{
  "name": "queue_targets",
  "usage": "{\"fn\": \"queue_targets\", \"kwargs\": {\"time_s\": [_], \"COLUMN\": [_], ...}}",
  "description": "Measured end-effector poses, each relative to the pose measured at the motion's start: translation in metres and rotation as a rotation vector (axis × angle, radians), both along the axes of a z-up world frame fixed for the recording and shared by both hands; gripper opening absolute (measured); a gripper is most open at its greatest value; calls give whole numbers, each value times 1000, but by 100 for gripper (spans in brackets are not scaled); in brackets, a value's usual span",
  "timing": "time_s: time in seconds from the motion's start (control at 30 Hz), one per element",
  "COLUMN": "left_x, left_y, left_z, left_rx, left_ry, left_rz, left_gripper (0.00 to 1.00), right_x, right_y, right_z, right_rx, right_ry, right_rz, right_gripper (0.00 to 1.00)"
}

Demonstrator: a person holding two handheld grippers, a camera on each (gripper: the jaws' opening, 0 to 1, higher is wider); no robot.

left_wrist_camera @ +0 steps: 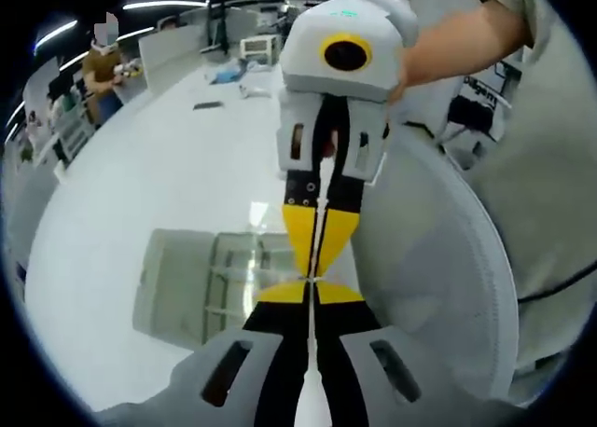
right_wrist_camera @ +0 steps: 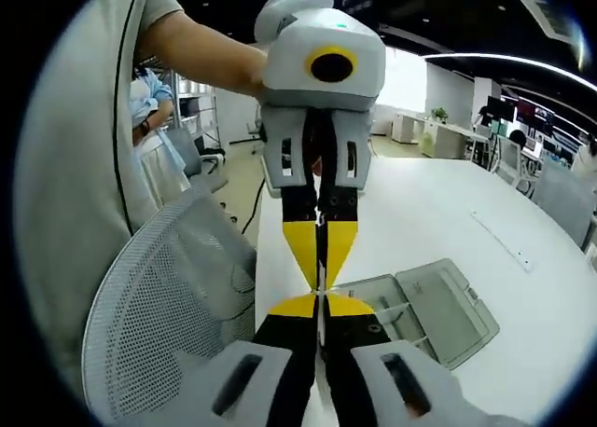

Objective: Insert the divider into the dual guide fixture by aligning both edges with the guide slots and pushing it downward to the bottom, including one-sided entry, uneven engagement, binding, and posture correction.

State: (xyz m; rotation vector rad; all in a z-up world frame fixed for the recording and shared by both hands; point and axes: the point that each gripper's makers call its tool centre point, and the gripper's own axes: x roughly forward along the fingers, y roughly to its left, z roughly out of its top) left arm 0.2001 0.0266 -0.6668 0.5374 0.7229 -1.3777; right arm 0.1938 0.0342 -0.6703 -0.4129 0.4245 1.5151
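You are holding the two tools tip to tip above the worktop point(left_wrist_camera: 140, 185). Your left hand-held gripper point(left_wrist_camera: 309, 289) is rising from the bottom of its own view with its jaws drawn almost together, and I cannot tell whether it is pinching anything. Your right hand-held gripper point(left_wrist_camera: 314, 259) is pointing straight back at it, its jaws also nearly closed. A thin pale strip is running between the right jaws, which I am taking to be the divider point(left_wrist_camera: 321, 189) seen edge-on. If so, its long axis is lying along the line of both tools.

The clear dual guide fixture point(left_wrist_camera: 201, 282) is sitting flat on the worktop, below the meeting tips and off to the left in the left gripper view. In the right gripper view it is lying just right of the tips point(right_wrist_camera: 438, 306). It is well apart from the strip, so you are not yet engaging either slot.

Open worktop is lying all round the fixture, giving you room to come down. A mesh chair back point(left_wrist_camera: 429, 278) is standing close on the side away from the fixture, so you are better off keeping your elbows clear of it while squaring the divider.
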Motion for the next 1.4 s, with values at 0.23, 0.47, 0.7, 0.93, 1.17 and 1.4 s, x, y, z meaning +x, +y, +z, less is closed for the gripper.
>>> {"fn": "queue_targets", "kwargs": {"time_s": [0.23,0.47,0.7,0.93,1.17,1.4], "left_x": [0,0,-1,0,-2,-1], "left_y": [1,2,3,1,-1,-1], "left_z": [-1,3,3,7,6,7], "left_rx": [1,-7,4,-15,7,20], "left_ry": [25,56,69,75,51,48], "left_rz": [12,36,41,61,30,18], "left_gripper": [0,0,0,0,0,0], "right_x": [-1,-1,-4,-4,-4,-1], "right_y": [2,3,5,4,3,3], "right_z": [0,2,1,2,1,3], "right_rx": [20,69,93,126,111,102], "right_ry": [22,77,99,119,117,121], "right_rz": [-5,-25,-37,-60,-60,-83], "right_gripper": [0,0,0,0,0,0]}}
